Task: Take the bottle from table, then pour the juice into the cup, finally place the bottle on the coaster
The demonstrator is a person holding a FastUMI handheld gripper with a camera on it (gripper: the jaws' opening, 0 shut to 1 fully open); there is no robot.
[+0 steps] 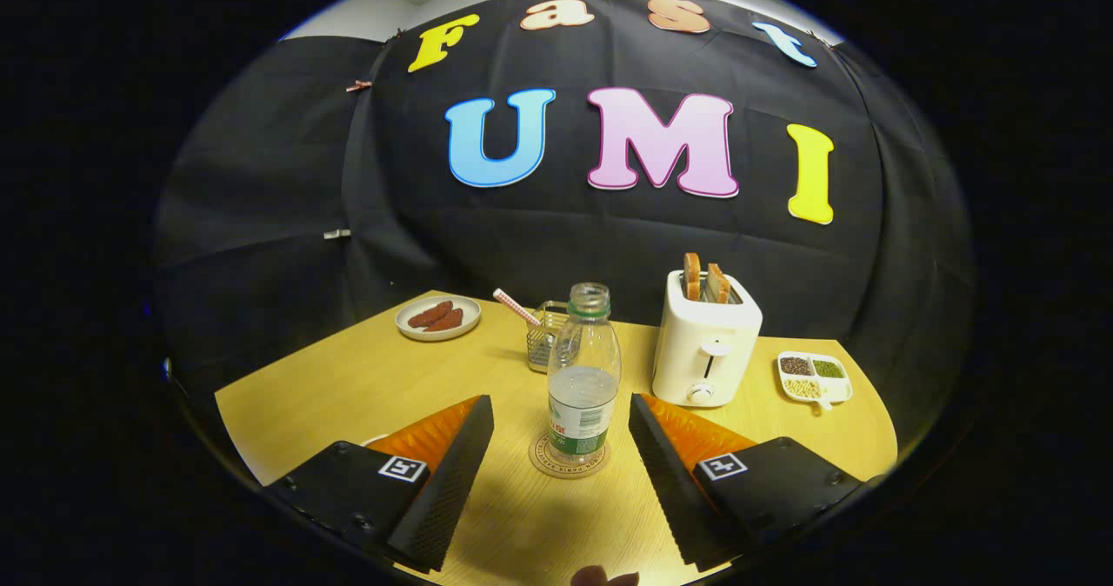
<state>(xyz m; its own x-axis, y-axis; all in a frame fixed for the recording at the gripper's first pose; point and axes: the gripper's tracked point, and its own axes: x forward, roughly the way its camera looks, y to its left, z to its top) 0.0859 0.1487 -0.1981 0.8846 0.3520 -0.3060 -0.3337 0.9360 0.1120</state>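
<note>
The clear plastic bottle [583, 377], uncapped with a green neck ring and green label, stands upright on the round tan coaster [569, 459]; roughly half full of clear liquid; between the spread gripper [561, 412] fingers, untouched.

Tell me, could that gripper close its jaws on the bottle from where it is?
Probably yes. The gripper is open, its jaws spread to either side of the upright bottle on the coaster, with bare table between. The toaster and cup stand farther back.
</note>
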